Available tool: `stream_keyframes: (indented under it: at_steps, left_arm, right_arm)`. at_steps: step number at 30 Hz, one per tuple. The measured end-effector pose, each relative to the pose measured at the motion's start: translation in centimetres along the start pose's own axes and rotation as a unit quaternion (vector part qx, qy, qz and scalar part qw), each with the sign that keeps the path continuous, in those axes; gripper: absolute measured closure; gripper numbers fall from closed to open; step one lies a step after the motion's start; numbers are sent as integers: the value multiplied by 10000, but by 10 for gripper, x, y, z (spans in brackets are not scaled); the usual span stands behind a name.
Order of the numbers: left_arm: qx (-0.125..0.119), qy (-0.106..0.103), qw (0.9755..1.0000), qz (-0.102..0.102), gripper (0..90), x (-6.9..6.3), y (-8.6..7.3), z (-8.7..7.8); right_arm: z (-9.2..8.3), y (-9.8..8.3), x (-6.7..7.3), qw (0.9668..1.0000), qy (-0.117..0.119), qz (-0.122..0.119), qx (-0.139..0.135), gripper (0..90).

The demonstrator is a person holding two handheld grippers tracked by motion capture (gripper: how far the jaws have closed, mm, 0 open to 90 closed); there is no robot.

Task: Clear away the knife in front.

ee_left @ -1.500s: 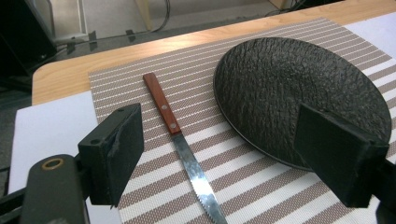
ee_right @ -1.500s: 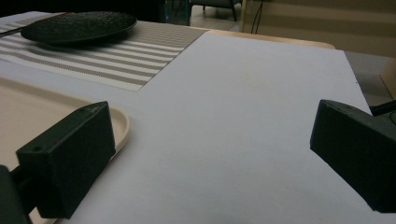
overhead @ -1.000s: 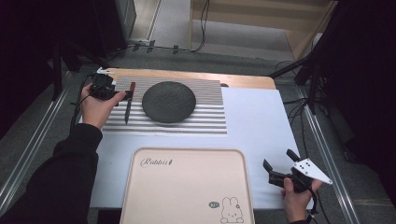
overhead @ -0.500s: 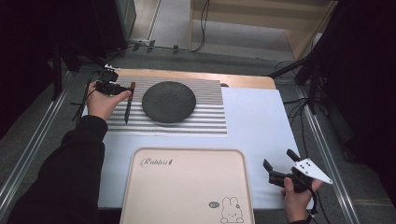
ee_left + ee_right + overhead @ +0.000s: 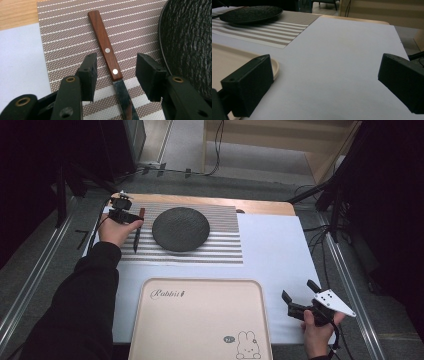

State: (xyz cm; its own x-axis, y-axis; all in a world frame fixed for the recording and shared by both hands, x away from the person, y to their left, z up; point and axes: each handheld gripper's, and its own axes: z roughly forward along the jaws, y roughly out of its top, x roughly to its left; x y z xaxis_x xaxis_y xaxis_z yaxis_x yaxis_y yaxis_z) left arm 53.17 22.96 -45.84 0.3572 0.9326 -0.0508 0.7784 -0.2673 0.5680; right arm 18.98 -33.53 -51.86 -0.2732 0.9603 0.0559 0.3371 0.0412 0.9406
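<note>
The knife (image 5: pixel 106 51) is straddled by the left gripper (image 5: pixel 116 72), whose jaws have just been closing but are not yet pressed on its wooden handle. The right gripper (image 5: pixel 300 296) is held spread wide over the white sheet (image 5: pixel 342 62), with nothing between its jaws.

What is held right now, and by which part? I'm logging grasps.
Nothing yet: left gripper jaws, just closing, straddle the knife handle untouched; right gripper open.

A mat (image 5: pixel 200 237) lies at the counter's (image 5: pixel 280 255) far left part. On the mat, a plate (image 5: pixel 180 228) sits in the middle and a knife (image 5: pixel 137 230) lies just left of the plate, apart from it. A tray (image 5: pixel 200 320) sits at the near edge, before the mat.
</note>
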Motion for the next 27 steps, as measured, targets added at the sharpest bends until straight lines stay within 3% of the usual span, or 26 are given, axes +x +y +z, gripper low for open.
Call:
stream_keyframes:
  at_steps: [4,13,18,24,26,27]
  left_arm:
    - [106,-65,9999,-13,580,0,2,5]
    - [305,68,9994,-147,603,0,-1,19]
    - [276,92,9992,-265,630,1,0,20]
    - [279,261,9992,-127,676,-2,-2,21]
    - [286,421,9987,-59,685,-5,-2,21]
    - [288,461,9985,-35,731,-7,-2,22]
  right_arm:
    - [0,0,0,10000,-7,-17,6,0]
    - [0,0,0,10000,-5,1,0,0]
    - [0,0,0,10000,-5,10,2,0]
    - [0,0,0,10000,-8,-15,9,0]
    - [0,0,0,10000,-7,-14,8,0]
    - [1,0,0,10000,-8,-14,10,0]
